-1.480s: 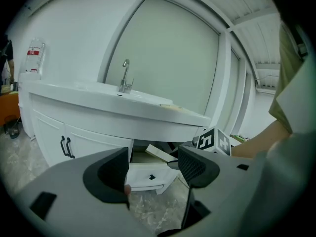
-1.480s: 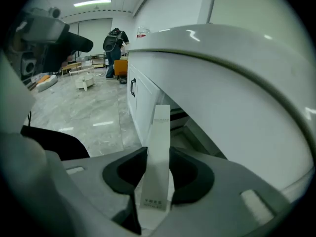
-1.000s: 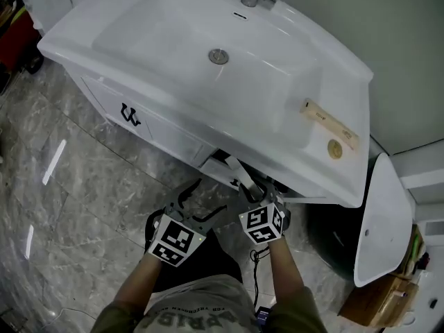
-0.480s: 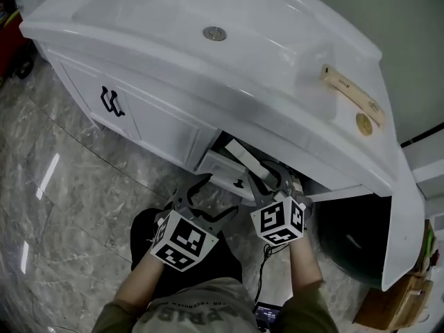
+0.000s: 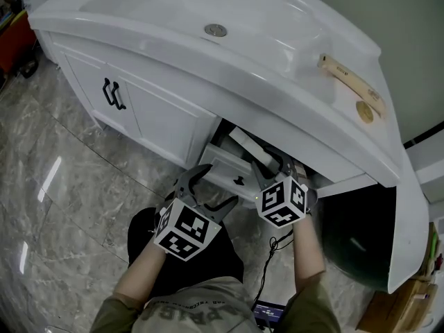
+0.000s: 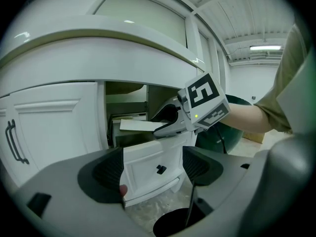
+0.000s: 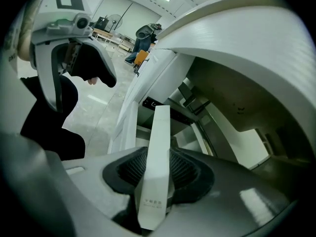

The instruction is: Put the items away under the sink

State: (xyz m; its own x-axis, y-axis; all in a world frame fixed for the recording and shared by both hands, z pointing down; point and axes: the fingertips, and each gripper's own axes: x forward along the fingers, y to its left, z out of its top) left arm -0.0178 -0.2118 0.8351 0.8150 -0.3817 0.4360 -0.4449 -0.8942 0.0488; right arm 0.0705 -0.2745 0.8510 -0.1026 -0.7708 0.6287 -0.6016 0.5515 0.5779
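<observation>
White box (image 7: 159,132) in right gripper (image 7: 158,171) lower now, closer to open cabinet (image 5: 161,116)

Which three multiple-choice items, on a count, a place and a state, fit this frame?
1. Items lying on the sink top: A none; B two; C five.
2. The white box is: A in the sink's bowl; B on the sink's rim; C in the right gripper.
3. The left gripper is: A shut on the white box; B shut on the sink's rim; C open.
Answers:
1 B, a tan stick and a gold disc lie there.
2 C, its fingers clamp the box, which points into the cabinet.
3 C, its fingers stand apart, pressing nothing.
</observation>
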